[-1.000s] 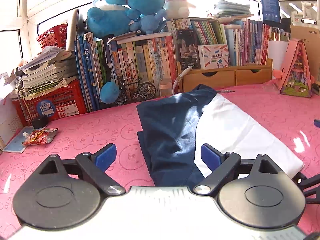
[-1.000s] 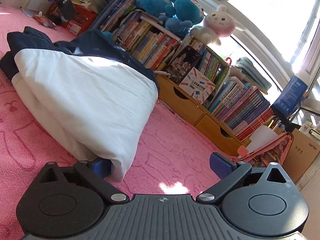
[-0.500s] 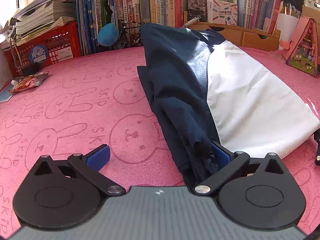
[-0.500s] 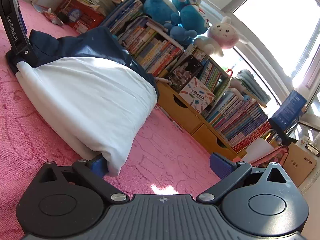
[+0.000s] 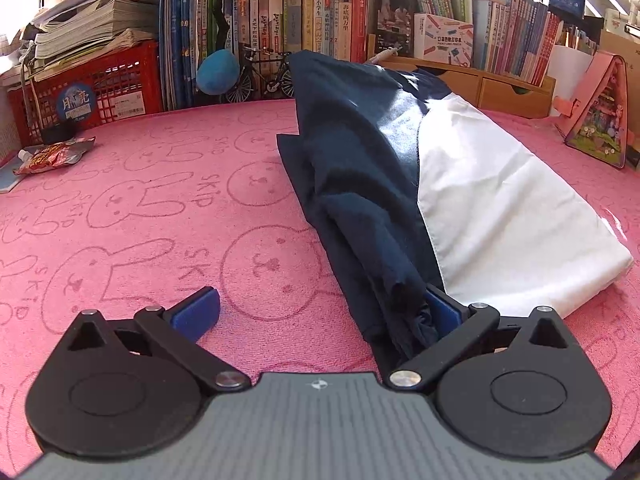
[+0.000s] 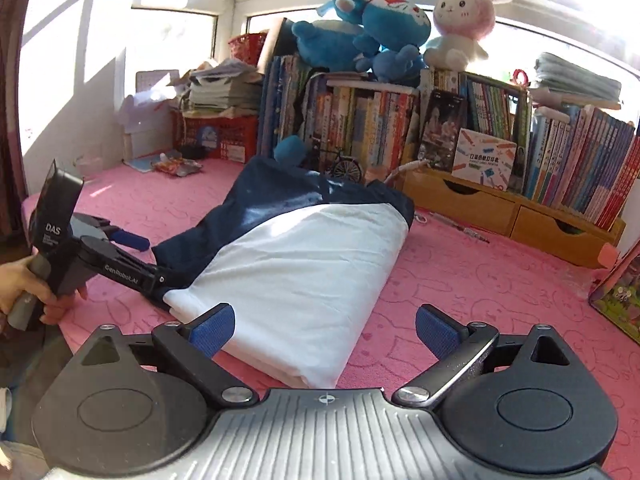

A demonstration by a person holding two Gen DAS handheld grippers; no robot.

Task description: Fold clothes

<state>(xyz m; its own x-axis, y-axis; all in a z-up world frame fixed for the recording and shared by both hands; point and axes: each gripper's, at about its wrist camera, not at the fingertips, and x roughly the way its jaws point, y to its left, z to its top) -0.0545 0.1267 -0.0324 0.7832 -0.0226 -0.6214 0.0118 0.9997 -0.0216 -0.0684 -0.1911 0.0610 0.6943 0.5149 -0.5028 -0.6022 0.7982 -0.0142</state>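
A folded navy and white garment point(image 5: 500, 208) lies on the pink bunny-print mat point(image 5: 160, 208). My left gripper point(image 5: 318, 310) is open and low on the mat. The garment's bunched navy near corner point(image 5: 404, 308) rests against the inside of its right finger. In the right wrist view the garment point(image 6: 304, 272) runs away toward the books. Its white near corner sits between the fingers of my open right gripper point(image 6: 325, 332). The left gripper point(image 6: 148, 260) shows there too, held by a hand point(image 6: 24, 284), one finger against the navy edge.
Behind the garment stand a row of books point(image 5: 304, 28), a wooden drawer unit point(image 6: 520, 216) and a small model bicycle point(image 5: 264, 76). A red basket point(image 5: 120, 84) and a snack packet point(image 5: 52, 154) are at the left. A pink toy house point(image 5: 600, 116) is at the right.
My left gripper dropped to the mat and slid up to the navy corner. My right gripper swung round to face the white corner, which now lies between its fingers.
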